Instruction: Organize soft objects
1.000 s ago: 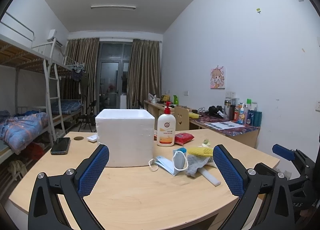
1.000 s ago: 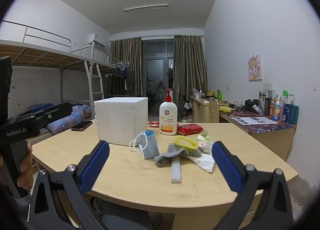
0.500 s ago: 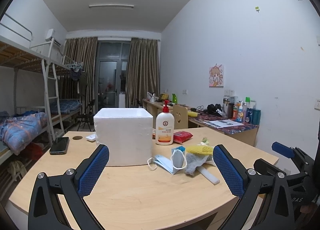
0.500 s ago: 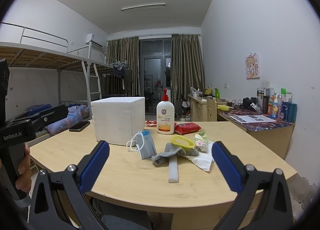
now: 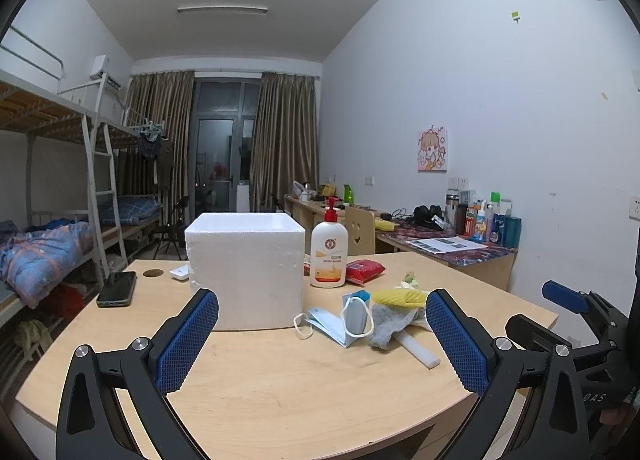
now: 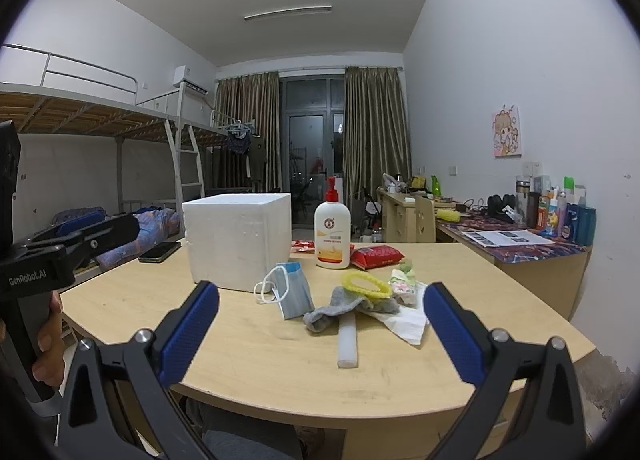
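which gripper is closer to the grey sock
Right, by a little. The right gripper faces the grey sock almost head-on, short of it over the table's near edge. The left gripper is also short of it, with the sock off toward its right finger.

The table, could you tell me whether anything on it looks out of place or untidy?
Yes: right of the foam box, a face mask, grey sock, yellow ring and white foam stick lie in a loose, overlapping heap.
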The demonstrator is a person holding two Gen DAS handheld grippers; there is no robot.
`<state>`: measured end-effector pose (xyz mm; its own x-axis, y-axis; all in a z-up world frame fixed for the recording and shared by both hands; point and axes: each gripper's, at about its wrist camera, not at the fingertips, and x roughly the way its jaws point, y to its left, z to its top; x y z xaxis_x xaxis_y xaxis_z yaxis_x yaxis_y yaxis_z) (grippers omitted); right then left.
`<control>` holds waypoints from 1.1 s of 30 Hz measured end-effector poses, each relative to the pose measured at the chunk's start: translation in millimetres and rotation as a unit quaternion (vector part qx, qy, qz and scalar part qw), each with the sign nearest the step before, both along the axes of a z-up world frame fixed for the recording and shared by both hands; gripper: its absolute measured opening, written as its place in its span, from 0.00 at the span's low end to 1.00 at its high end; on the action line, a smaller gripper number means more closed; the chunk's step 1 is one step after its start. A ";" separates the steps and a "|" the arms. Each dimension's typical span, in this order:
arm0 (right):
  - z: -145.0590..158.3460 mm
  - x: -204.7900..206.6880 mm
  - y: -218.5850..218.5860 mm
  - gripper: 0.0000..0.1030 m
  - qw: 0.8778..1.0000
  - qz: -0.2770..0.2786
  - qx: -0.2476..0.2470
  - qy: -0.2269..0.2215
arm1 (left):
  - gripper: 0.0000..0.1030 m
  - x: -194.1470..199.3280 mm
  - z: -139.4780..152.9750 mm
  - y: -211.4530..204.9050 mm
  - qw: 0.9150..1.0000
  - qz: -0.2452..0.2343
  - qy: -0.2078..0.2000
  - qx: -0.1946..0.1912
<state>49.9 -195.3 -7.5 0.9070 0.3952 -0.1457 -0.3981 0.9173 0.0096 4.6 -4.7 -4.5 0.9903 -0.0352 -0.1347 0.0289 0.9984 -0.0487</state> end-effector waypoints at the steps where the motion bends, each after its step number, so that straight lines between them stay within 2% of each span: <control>1: 0.1 0.3 0.1 1.00 1.000 0.000 0.000 0.000 | 1.00 0.1 0.0 0.2 1.000 0.000 0.000 0.001; 12: 0.4 16.0 2.0 1.00 1.000 -0.005 -0.005 0.011 | 1.00 14.1 0.1 1.8 1.000 -0.004 0.011 -0.003; 17: -2.6 32.5 1.4 1.00 1.000 -0.010 -0.010 0.025 | 1.00 34.9 -0.4 2.1 1.000 -0.011 0.026 -0.010; 27: -4.6 64.9 -16.2 1.00 0.998 -0.018 0.016 0.053 | 1.00 72.3 -6.9 -5.1 0.998 -0.031 0.054 -0.008; 33: -13.1 85.5 -18.3 1.00 0.996 -0.030 0.011 0.078 | 1.00 99.4 -15.9 -8.2 0.995 -0.052 0.084 -0.013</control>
